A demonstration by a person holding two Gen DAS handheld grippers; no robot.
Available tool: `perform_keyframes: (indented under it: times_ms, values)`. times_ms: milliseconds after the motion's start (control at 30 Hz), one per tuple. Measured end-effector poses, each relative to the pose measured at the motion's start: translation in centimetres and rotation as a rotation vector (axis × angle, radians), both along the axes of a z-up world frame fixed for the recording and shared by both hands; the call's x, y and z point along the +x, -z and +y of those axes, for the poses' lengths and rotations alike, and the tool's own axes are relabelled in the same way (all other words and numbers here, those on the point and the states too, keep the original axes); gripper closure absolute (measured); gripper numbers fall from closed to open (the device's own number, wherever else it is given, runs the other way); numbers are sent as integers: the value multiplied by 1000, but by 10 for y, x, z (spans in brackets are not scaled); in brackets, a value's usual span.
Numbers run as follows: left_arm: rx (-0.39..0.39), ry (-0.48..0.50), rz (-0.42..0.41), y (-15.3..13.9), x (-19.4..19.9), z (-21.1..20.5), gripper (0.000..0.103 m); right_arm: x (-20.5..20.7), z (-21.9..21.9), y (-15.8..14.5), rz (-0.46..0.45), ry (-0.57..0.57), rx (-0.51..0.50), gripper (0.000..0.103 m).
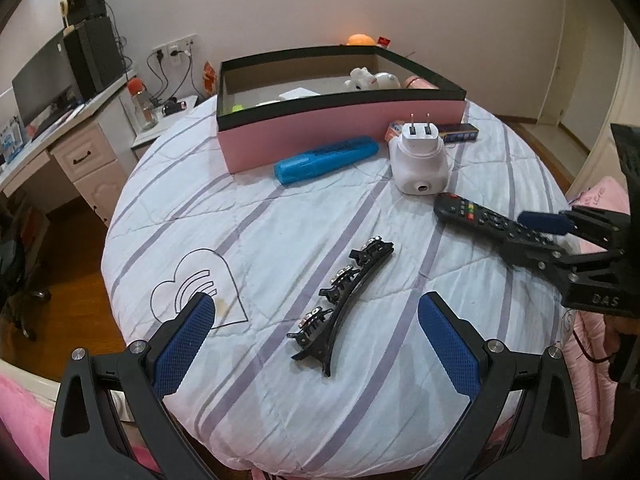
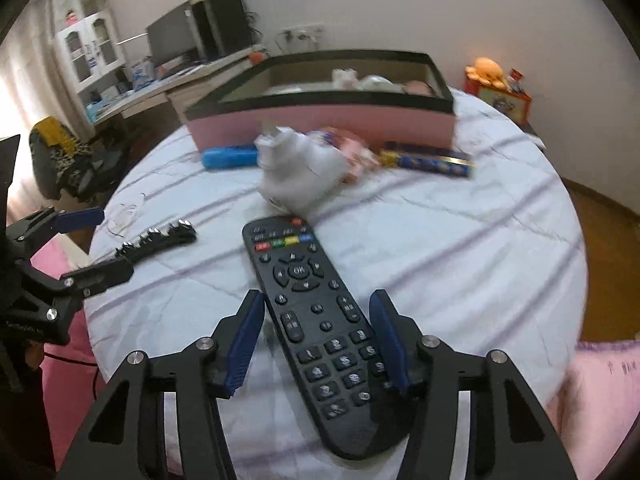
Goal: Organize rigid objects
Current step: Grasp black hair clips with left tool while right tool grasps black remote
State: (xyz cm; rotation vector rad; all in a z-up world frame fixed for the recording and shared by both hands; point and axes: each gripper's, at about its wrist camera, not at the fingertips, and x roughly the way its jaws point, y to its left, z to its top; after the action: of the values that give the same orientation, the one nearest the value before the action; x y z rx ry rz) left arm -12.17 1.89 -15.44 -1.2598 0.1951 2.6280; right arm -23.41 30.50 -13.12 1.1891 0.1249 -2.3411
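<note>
While the remote (image 2: 320,320) lies on the bed (image 2: 460,248), long axis running away toward the box (image 2: 320,120), the right hand-held gripper (image 2: 318,340) straddles its near half, pads not quite touching; the left hand-held gripper (image 1: 316,344) hangs open, farther off.

"DAS" in raised letters on black body of right gripper (image 1: 538,232), seen in left wrist view. "OK" on round centre key of remote control (image 2: 320,320), in right wrist view; other key legends blurred, unreadable. Dark print on blue marker (image 1: 326,159), too small to read. Print on dark blue box (image 1: 460,133) by pink box (image 1: 340,136), illegible. Heart outline drawn on bedcover (image 1: 200,300), no words.
</note>
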Motion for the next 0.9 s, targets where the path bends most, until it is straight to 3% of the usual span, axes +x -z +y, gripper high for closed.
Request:
perform_keyframes:
  times_ms: [200,367,433,533,633,700,733,900]
  values:
    - [13,-8,-19,7,-8,3,0,-7,0,4,-19,-16,-9,46]
    - [4,-51,-39,15,-17,0,1,-11,-11,7,23,-37,23,44]
    - [7,-44,-36,18,-20,2,2,-7,-12,6,55,-40,29,51]
    - [-9,-41,-48,25,-24,5,16,-2,-6,6,72,-28,31,56]
    - [15,-34,-32,25,-24,5,28,-3,14,1,75,54,11,58]
    - [27,-33,-19,22,-25,6,47,-9,25,0,63,103,2,58]
    - [40,-32,-17,21,-25,6,64,-14,30,1,59,133,-15,58]
    - [60,-28,-26,18,-22,6,74,-28,30,5,33,153,-59,57]
